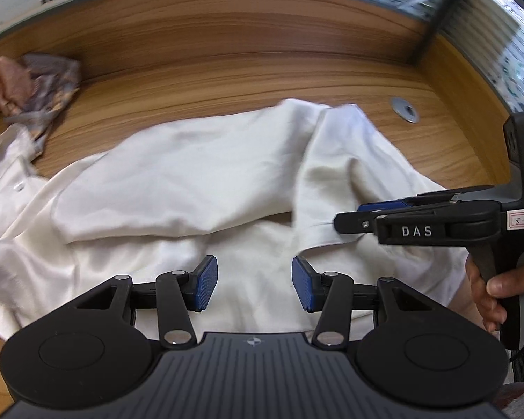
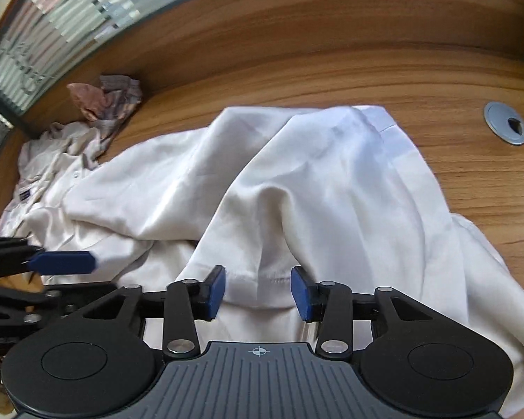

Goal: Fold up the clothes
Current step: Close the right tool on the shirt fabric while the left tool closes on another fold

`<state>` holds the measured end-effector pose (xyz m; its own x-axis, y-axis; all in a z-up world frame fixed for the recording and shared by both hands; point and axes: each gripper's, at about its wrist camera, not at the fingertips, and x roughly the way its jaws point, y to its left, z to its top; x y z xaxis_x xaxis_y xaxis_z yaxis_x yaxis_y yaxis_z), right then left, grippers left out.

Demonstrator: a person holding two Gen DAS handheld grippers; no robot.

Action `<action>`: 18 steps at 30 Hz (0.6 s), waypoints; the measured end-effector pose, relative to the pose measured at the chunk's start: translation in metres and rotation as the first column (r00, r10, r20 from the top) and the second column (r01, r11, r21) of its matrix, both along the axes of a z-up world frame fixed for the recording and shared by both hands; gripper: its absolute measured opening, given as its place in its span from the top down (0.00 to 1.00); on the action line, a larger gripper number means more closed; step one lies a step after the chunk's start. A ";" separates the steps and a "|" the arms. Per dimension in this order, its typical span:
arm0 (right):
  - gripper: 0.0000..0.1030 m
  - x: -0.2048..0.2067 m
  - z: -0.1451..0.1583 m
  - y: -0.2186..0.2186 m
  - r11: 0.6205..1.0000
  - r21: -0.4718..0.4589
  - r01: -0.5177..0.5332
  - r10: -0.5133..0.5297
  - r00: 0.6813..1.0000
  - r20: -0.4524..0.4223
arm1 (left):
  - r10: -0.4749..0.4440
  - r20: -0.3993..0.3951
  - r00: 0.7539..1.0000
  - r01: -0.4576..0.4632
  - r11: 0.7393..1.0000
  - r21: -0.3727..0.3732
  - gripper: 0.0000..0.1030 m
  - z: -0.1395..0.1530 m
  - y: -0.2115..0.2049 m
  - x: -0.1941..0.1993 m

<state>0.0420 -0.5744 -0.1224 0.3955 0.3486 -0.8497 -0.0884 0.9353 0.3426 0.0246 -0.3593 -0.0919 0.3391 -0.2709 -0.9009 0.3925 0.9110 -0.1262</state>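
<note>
Two grippers are held above a white shirt (image 2: 297,192) that is spread, rumpled and partly folded over itself, across a wooden table (image 2: 366,63). The left gripper (image 1: 255,284) is released — its blue pads are parted over the cloth with nothing pinched. The right gripper (image 2: 258,293) is also parted, a stitched hem lying between its pads but not pressed. A crumpled patterned garment (image 1: 42,90) is seen near the table's far corner.
</note>
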 end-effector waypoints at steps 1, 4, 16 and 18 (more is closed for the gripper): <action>0.75 0.003 -0.003 0.002 1.000 -0.004 0.000 0.000 1.000 -0.009 | 0.016 -0.002 1.000 -0.016 1.000 -0.001 0.49 0.001 0.005 0.001; 0.97 0.006 -0.005 0.005 1.000 -0.023 -0.015 0.015 1.000 -0.020 | 0.057 -0.006 0.998 -0.057 0.998 -0.013 0.49 0.004 0.019 0.001; 0.97 -0.027 0.056 0.004 0.991 0.084 -0.105 0.100 0.993 0.063 | 0.133 -0.086 0.987 -0.146 0.974 -0.174 0.49 0.031 0.033 0.005; 0.97 -0.034 0.067 0.012 0.984 0.106 -0.145 0.137 0.988 0.073 | 0.130 -0.126 0.983 -0.156 0.963 -0.221 0.49 0.035 0.029 0.007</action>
<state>0.0079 -0.5623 -0.0557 0.3891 0.4956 -0.7765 -0.2425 0.8683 0.4327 0.0315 -0.3305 -0.0568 0.2922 -0.4301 -0.8542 0.2325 0.8983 -0.3728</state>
